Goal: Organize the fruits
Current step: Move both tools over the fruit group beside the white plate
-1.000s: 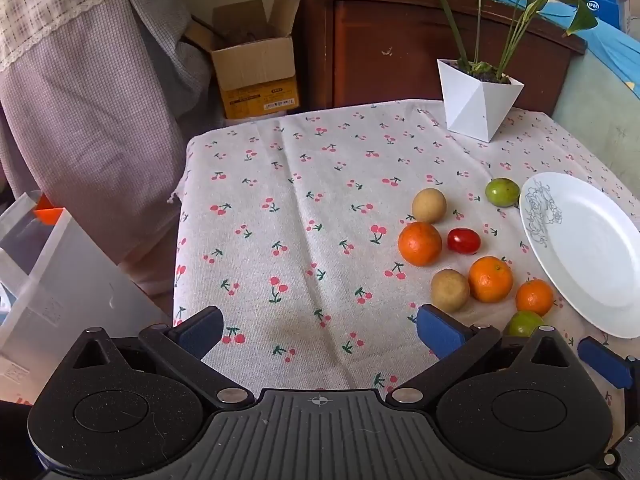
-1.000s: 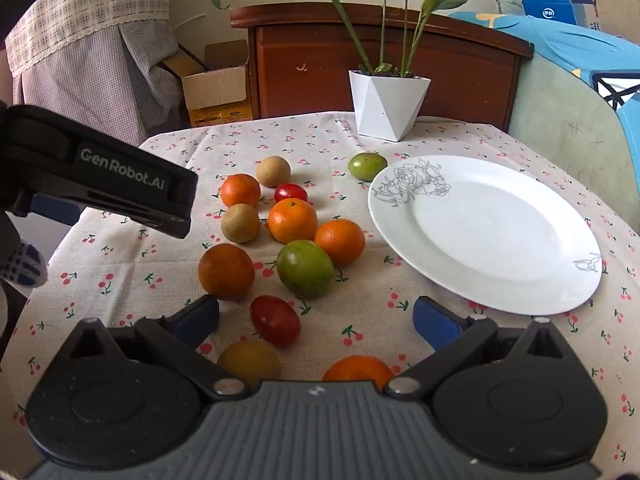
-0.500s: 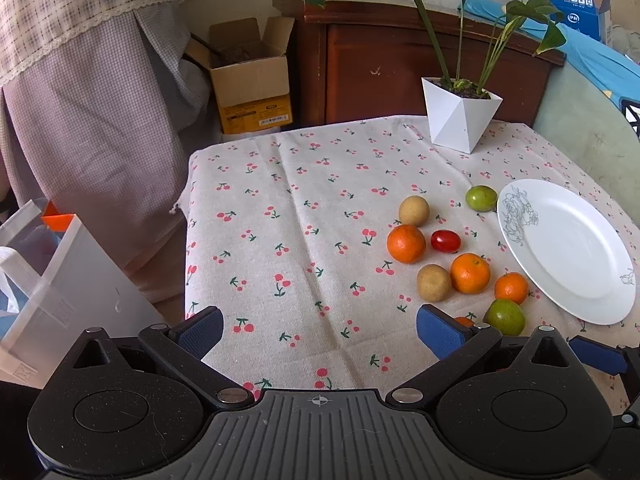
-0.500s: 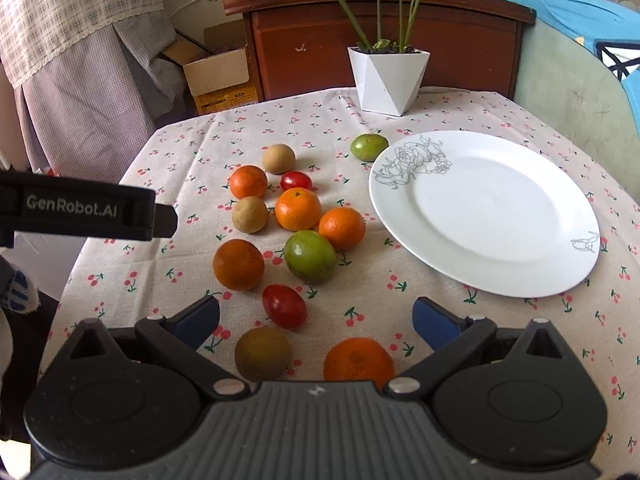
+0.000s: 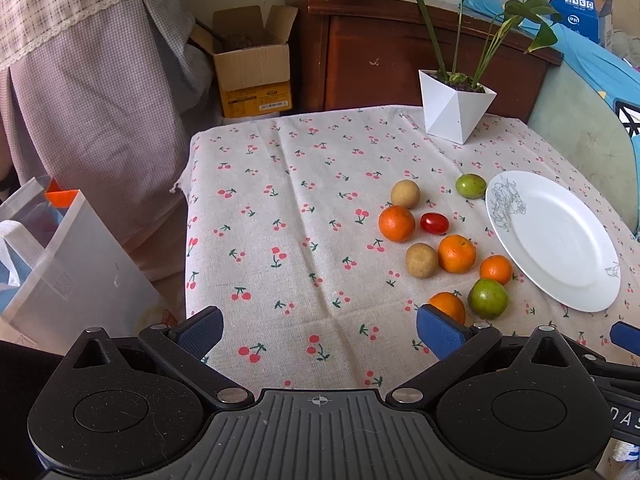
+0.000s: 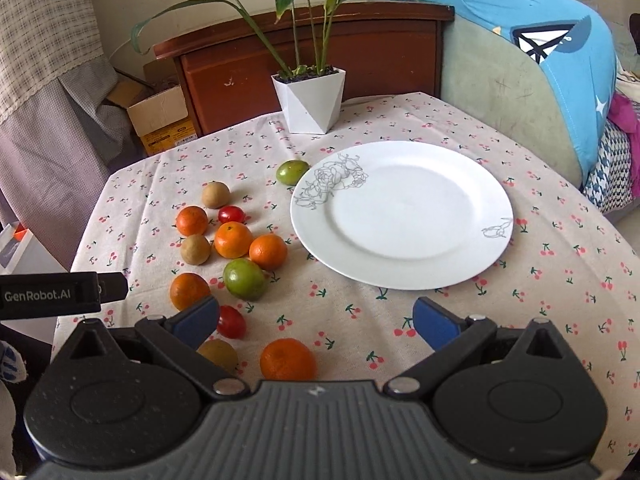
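Several fruits lie loose on the cherry-print tablecloth (image 6: 400, 320), left of an empty white plate (image 6: 404, 212): oranges (image 6: 233, 239), green fruits (image 6: 245, 279), red tomatoes (image 6: 231, 322) and brown round fruits (image 6: 195, 249). My right gripper (image 6: 316, 316) is open and empty above the table's near edge, with an orange (image 6: 287, 359) and a brown fruit (image 6: 219, 355) close below it. My left gripper (image 5: 320, 330) is open and empty over the cloth, left of the fruits (image 5: 457, 253); the plate (image 5: 560, 240) lies to its right.
A white pot with a green plant (image 6: 309, 98) stands at the table's back. A wooden cabinet (image 6: 304, 52) and cardboard box (image 5: 252, 68) are behind. A white bag (image 5: 60, 264) stands at the left edge. A blue-covered chair (image 6: 540, 80) is at right.
Both grippers have pulled back and risen, so more of the table shows. The right view has swung right toward the plate. No fruit has moved.
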The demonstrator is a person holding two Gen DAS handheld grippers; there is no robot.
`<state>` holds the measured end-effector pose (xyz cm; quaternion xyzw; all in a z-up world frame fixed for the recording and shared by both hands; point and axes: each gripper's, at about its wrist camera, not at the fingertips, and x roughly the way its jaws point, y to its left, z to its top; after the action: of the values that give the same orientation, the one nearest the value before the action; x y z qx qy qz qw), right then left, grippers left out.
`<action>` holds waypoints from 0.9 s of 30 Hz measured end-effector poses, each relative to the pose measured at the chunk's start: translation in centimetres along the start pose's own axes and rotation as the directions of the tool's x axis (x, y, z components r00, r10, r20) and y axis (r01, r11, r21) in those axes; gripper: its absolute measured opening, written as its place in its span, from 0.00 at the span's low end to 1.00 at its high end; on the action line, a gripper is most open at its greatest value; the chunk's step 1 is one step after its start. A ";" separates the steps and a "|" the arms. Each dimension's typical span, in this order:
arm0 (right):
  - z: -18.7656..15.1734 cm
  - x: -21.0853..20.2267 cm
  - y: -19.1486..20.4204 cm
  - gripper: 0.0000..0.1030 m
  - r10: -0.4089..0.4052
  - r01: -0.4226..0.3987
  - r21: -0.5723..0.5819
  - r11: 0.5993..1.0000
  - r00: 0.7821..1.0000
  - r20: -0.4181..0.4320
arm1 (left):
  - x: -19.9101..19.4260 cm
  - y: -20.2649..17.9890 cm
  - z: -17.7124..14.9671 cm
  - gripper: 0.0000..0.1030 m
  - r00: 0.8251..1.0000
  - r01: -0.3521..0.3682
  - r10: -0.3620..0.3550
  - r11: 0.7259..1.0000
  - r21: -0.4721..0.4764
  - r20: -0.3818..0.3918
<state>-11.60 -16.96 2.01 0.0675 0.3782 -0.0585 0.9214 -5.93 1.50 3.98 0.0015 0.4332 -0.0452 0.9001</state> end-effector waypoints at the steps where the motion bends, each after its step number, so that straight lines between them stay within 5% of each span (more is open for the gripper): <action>1: -0.1 0.0 0.1 0.99 -0.026 0.026 0.000 1.000 1.000 -0.009 | 0.0 -0.1 -0.1 1.00 1.000 -0.006 0.006 1.000 0.000 -0.006; 7: -0.1 0.8 -0.1 0.99 -0.013 0.018 0.051 0.999 0.996 -0.089 | -0.2 -0.3 -0.5 1.00 1.000 -0.022 0.022 1.000 -0.007 -0.019; 27: 0.0 1.2 0.9 0.98 -0.065 0.063 -0.019 0.998 0.991 -0.114 | -0.1 -1.2 -0.8 1.00 0.999 -0.036 0.037 0.999 0.025 -0.028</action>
<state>-10.67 -16.14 1.24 0.0516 0.4327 -0.0811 0.8964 -6.74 0.39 3.61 0.0211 0.4455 -0.0342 0.8944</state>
